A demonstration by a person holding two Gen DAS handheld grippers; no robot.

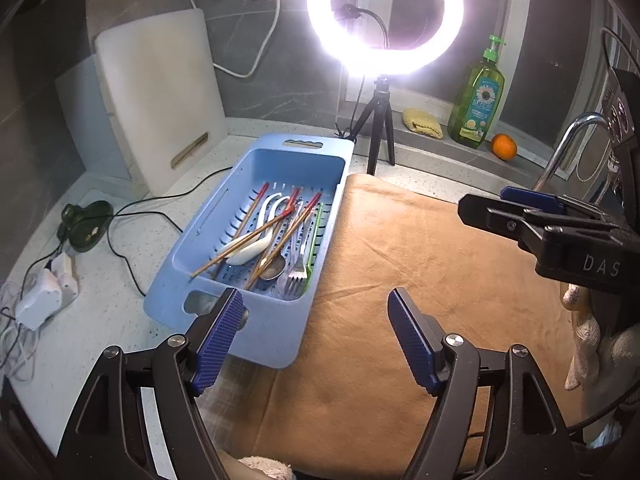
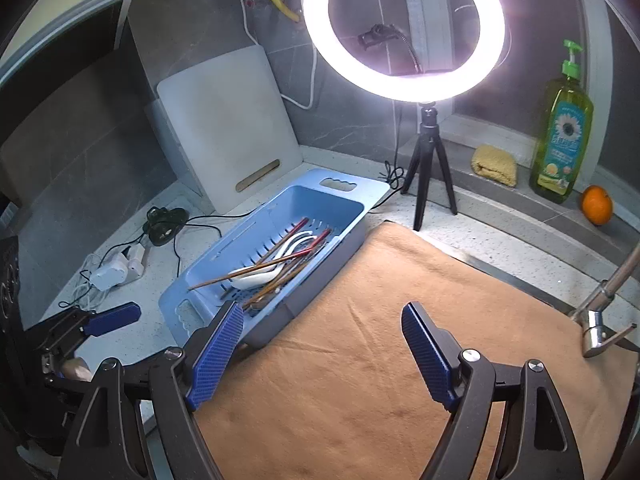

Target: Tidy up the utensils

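both our grippers, left gripper (image 1: 316, 336) and right gripper (image 2: 322, 354), gape empty. chopsticks (image 1: 256, 234) look light, stiff, slippery; we judge mid-shaft safest.

Beyond the left gripper (image 1: 316, 320), the fork's (image 1: 295, 270) handle is buried under crossed chopsticks (image 1: 256, 236); the bottle's (image 1: 476, 100) label is unreadable.

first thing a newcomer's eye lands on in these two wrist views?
The glaring ring light on its tripod at the back of the counter. Next, the blue drainer basket left of the orange cloth, with chopsticks, a white spoon and a fork jumbled inside. Both grippers, left and right, hang open and empty.
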